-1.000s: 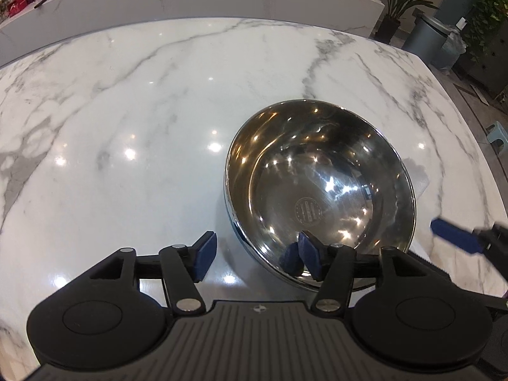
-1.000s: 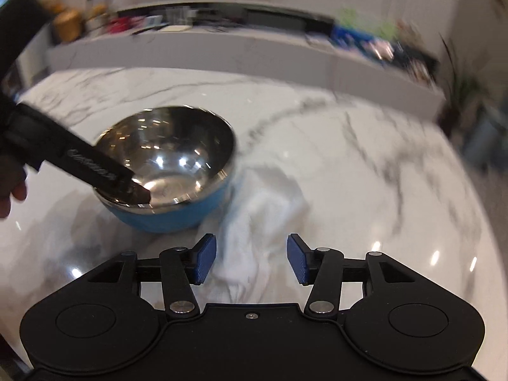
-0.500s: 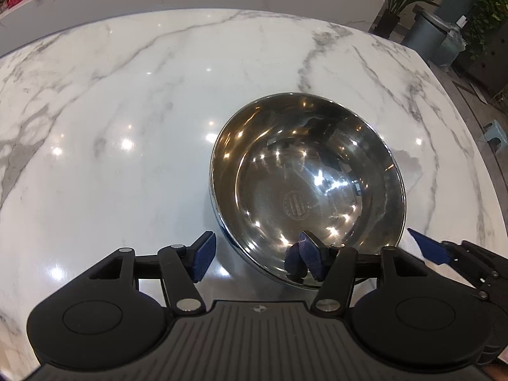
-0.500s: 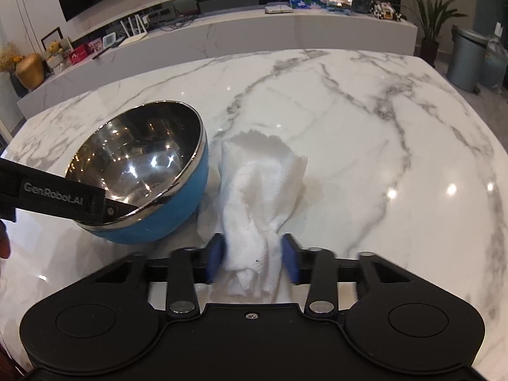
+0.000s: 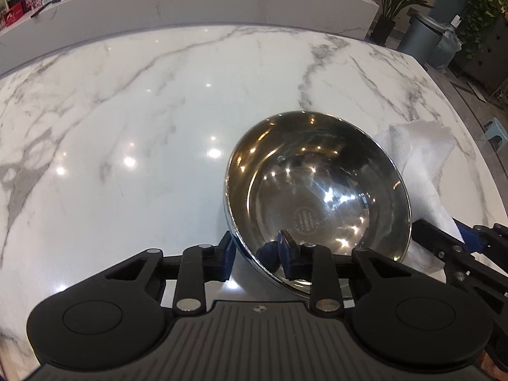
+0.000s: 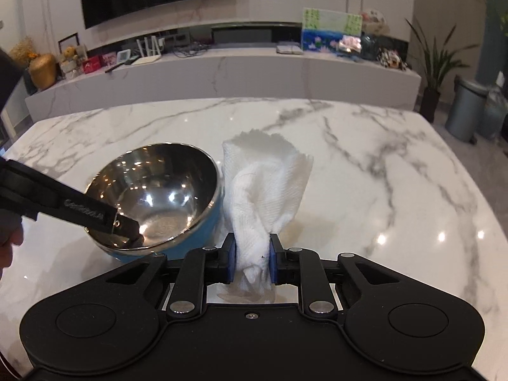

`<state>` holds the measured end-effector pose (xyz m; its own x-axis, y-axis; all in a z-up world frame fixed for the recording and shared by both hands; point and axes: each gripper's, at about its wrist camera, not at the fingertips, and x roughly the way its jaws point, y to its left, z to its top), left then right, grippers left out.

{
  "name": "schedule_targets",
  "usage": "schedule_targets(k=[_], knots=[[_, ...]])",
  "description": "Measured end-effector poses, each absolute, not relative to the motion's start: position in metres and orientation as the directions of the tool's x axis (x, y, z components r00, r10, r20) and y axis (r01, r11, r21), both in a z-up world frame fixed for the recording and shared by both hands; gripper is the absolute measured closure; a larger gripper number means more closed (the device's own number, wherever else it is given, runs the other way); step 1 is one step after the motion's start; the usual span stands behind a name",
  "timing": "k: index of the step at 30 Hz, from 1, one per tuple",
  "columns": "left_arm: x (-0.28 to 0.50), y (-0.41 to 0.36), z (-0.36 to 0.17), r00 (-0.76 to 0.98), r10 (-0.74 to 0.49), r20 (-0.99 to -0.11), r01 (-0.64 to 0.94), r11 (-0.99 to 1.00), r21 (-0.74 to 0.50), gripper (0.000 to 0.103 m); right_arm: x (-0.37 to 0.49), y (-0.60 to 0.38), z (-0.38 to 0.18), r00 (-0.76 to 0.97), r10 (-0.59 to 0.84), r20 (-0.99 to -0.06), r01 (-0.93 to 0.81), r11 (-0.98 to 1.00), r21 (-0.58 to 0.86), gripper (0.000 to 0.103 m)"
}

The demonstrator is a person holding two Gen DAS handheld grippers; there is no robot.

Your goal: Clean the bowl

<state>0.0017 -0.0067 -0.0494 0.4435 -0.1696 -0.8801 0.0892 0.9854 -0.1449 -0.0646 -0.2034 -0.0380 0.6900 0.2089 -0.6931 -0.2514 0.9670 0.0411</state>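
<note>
A steel bowl point(image 5: 317, 197) with a blue outside point(image 6: 152, 197) sits on the white marble table. My left gripper point(image 5: 257, 254) is shut on the bowl's near rim, one finger inside and one outside; it also shows in the right wrist view point(image 6: 127, 231). My right gripper point(image 6: 252, 262) is shut on a crumpled white paper towel point(image 6: 263, 190), held upright just right of the bowl and lifted off the table. The towel point(image 5: 422, 171) and right gripper point(image 5: 466, 241) show in the left wrist view beside the bowl's right side.
The marble table point(image 6: 381, 165) spreads wide around the bowl, with its rounded edge at the right point(image 5: 470, 120). A low marble ledge point(image 6: 222, 70) with ornaments stands beyond it. A grey bin point(image 6: 466, 111) and plants stand on the floor at right.
My left gripper closed on the bowl's rim. My right gripper closed on the paper towel and lifted it upright beside the bowl.
</note>
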Motion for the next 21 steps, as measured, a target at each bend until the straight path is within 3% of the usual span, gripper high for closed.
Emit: schedule_targets(k=[6,8,10,18,21], knots=[[0.003,-0.006,-0.051,0.446,-0.167,-0.879,0.081,0.986,-0.147,0.077,-0.061,-0.192,-0.050,0.660,0.203,-0.723,-0.291,0.957,0.003,0.085],[0.003,-0.005,-0.051,0.439,-0.168,-0.882,0.074,0.986,-0.151,0.069,-0.058,-0.188,-0.057,0.642,0.198,-0.741,-0.304,0.953,-0.008,0.085],[0.003,-0.003,-0.054,0.409,-0.171,-0.897,0.049,0.985,-0.165,0.053,-0.057,-0.186,-0.059,0.634,0.198,-0.748,-0.306,0.952,-0.008,0.085],[0.001,-0.004,-0.055,0.391,-0.201,-0.898,0.050,0.979,-0.198,0.053,-0.057,-0.181,-0.065,0.618,0.193,-0.762,-0.317,0.948,-0.017,0.085],[0.001,-0.004,-0.053,0.402,-0.199,-0.894,0.067,0.980,-0.188,0.063,-0.058,-0.182,-0.064,0.622,0.193,-0.759,-0.314,0.949,-0.016,0.085]])
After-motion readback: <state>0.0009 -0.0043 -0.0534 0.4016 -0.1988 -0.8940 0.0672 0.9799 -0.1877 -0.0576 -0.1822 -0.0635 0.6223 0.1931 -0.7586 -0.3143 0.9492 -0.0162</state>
